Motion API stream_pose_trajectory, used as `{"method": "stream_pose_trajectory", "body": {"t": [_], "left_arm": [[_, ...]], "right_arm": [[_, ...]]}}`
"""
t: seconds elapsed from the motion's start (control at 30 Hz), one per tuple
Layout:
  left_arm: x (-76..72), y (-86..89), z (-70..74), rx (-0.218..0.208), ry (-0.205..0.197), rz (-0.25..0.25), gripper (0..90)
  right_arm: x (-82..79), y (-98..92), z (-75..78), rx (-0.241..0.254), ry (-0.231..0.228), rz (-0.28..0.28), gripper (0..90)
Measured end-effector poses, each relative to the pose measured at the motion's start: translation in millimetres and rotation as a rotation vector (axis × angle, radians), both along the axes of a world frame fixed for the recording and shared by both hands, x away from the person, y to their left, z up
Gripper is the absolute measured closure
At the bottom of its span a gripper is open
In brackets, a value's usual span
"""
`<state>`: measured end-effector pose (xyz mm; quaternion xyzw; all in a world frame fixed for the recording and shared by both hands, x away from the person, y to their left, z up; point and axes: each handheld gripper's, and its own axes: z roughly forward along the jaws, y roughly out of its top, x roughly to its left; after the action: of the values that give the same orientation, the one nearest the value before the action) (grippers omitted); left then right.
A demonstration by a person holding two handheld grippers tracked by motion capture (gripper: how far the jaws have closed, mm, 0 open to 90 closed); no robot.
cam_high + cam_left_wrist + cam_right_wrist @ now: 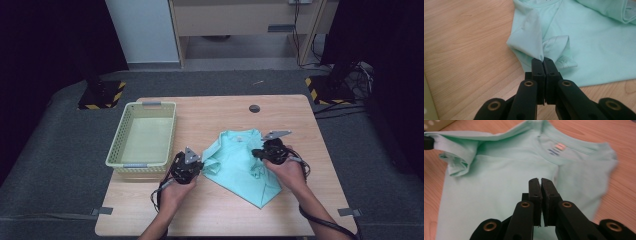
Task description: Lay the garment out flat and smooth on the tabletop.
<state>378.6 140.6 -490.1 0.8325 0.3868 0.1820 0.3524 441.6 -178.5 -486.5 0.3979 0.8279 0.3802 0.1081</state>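
The high view takes in a pale yellow basket (143, 134) standing left of the mint-green shirt (239, 162) on the wooden table (300, 130), while the right gripper view looks into the shirt's collar, where a small neck label (556, 148) carries print too blurred to read. The left gripper (541, 60), at the shirt's left edge, has its jaws pressed together on a pinch of bunched sleeve cloth. The right gripper (538, 180) hangs over the shirt's right half with its jaws closed tight and no cloth visibly between them.
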Motion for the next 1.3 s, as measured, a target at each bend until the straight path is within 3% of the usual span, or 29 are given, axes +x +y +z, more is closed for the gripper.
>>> {"method": "stream_pose_trajectory", "body": {"t": [0.27,0.5,0.83,1.13,1.3], "left_arm": [[-0.3,-4.5,-0.6,0.000,0.001,-0.007,89.0],[0.7,-4.7,0.1,-0.006,0.003,-0.007,89.0],[7.2,-6.6,4.1,-0.003,0.005,-0.009,89.0],[26.8,-13.7,16.7,-0.001,0.023,-0.015,89.0],[39.5,-14.9,31.7,0.044,0.031,-0.011,89.0]], "right_arm": [[2.8,-72.1,-0.6,0.064,0.028,-0.143,87.3],[7.8,-114.6,1.7,0.058,0.040,-0.229,87.4],[13.1,-149.7,1.0,0.041,0.054,-0.308,87.4],[21.0,-170.1,9.0,0.007,0.057,-0.355,87.3],[21.5,-178.2,17.6,0.006,0.048,-0.369,87.3]]}}
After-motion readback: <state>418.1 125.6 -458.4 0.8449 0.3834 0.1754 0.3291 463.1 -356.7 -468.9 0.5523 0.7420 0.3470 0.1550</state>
